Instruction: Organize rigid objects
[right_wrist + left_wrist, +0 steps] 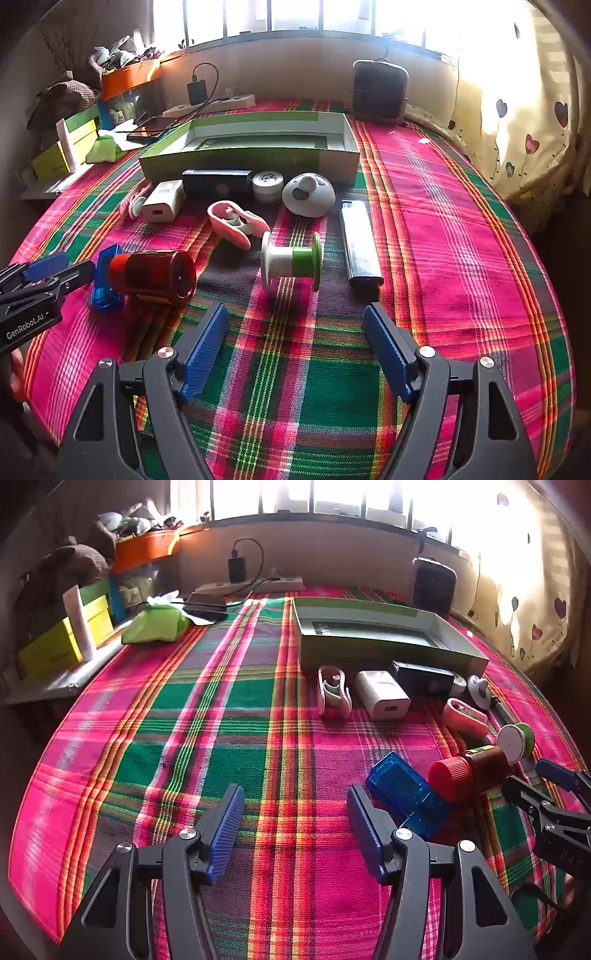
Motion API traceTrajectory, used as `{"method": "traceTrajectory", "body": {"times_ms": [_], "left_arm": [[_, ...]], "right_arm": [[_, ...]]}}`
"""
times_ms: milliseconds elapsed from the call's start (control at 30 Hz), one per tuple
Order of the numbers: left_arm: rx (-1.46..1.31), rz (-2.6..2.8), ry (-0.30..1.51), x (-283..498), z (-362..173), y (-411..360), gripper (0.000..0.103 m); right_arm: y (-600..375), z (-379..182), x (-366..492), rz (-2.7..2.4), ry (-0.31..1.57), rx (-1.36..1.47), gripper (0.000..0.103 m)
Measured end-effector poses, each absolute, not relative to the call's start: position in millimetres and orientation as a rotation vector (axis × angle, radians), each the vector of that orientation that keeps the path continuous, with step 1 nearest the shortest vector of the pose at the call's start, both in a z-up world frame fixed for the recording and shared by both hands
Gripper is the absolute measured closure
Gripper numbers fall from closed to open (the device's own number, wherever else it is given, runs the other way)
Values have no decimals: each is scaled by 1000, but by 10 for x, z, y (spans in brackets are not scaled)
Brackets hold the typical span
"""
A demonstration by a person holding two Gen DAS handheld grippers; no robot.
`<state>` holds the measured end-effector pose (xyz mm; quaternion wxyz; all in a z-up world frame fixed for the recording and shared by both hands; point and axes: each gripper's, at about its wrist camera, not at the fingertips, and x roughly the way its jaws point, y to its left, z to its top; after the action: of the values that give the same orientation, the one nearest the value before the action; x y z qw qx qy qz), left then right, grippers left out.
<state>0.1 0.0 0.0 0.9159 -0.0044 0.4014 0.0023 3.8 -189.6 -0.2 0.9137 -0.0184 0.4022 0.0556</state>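
Several small objects lie on a plaid cloth before an open green box (pixel 251 162), also in the left wrist view (pixel 388 653). A brown bottle with a red cap (pixel 155 277) lies on its side beside a blue plastic case (pixel 105 280). A white and green spool (pixel 291 260), a silver lighter (pixel 358 247), a pink clip (pixel 236 221), a white charger (pixel 164 201), a black block (pixel 218 182) and a white dome (pixel 308 194) lie nearby. My left gripper (pixel 295 834) is open and empty, just left of the blue case (pixel 406 797). My right gripper (pixel 295 350) is open and empty, short of the spool.
A power strip (pixel 214 103) with a plugged charger and a phone (pixel 151 127) lie at the back left. A dark speaker-like box (pixel 380 92) stands at the back. Yellow-green boxes (pixel 62 642) and clutter fill a left ledge. A curtain (pixel 524 122) hangs on the right.
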Motion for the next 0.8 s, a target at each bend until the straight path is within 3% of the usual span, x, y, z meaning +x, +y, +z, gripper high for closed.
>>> {"method": "traceTrajectory", "body": {"times_ms": [800], "left_arm": [[-8,5,827,1,0,-1,46]], "right_arm": [[-1900,-4,38,117,830,-35,27]]}}
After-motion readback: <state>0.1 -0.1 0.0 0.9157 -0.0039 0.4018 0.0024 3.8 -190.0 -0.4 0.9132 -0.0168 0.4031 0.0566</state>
